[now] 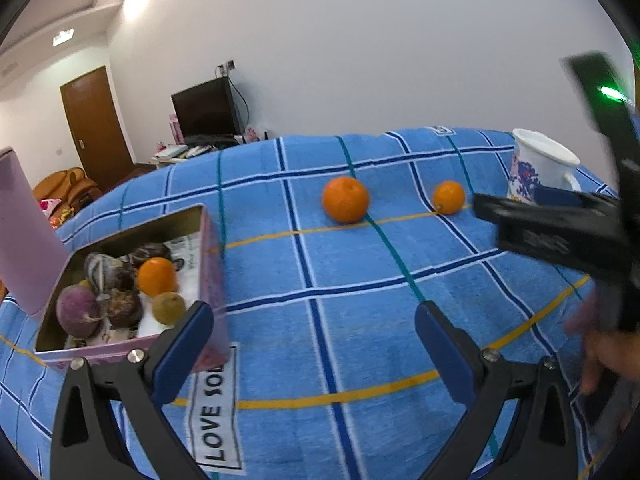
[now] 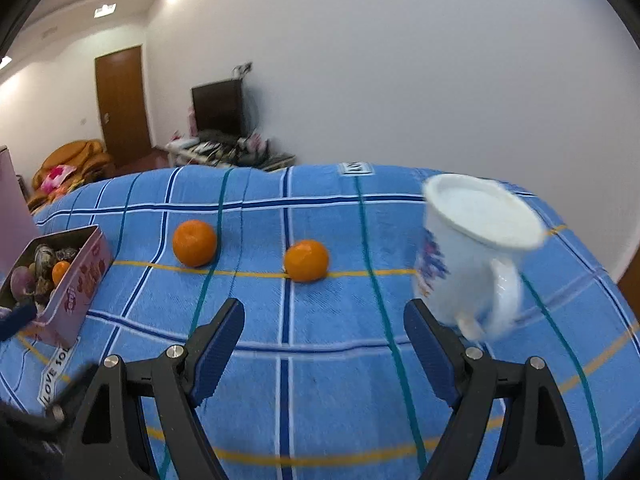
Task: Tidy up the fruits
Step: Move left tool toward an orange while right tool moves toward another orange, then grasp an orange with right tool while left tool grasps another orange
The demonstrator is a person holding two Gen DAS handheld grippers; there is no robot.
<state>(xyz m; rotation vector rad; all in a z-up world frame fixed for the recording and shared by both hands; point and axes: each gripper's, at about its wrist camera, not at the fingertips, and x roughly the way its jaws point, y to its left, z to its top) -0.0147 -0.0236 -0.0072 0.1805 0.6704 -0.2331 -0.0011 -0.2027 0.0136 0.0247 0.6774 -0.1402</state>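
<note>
Two oranges lie on the blue checked cloth: a larger one (image 1: pixel 345 199) (image 2: pixel 194 243) and a smaller one (image 1: pixel 449 197) (image 2: pixel 306 260) to its right. A pink tin (image 1: pixel 214 280) (image 2: pixel 86 280) at the left holds another orange (image 1: pixel 157 276) (image 2: pixel 60 272) among dark and purple fruits. My left gripper (image 1: pixel 316 312) is open over bare cloth, beside the tin's right wall. My right gripper (image 2: pixel 324 312) is open too, nearer than the smaller orange, with nothing between its fingers. It shows blurred at the right in the left wrist view.
A white mug (image 1: pixel 536 168) (image 2: pixel 472 256) with a blue floral print stands at the right, close to my right gripper's right finger (image 2: pixel 430 350). The tin's pink lid (image 1: pixel 22 232) stands up at the far left. A "LOVE" label (image 1: pixel 214 412) is sewn on the cloth.
</note>
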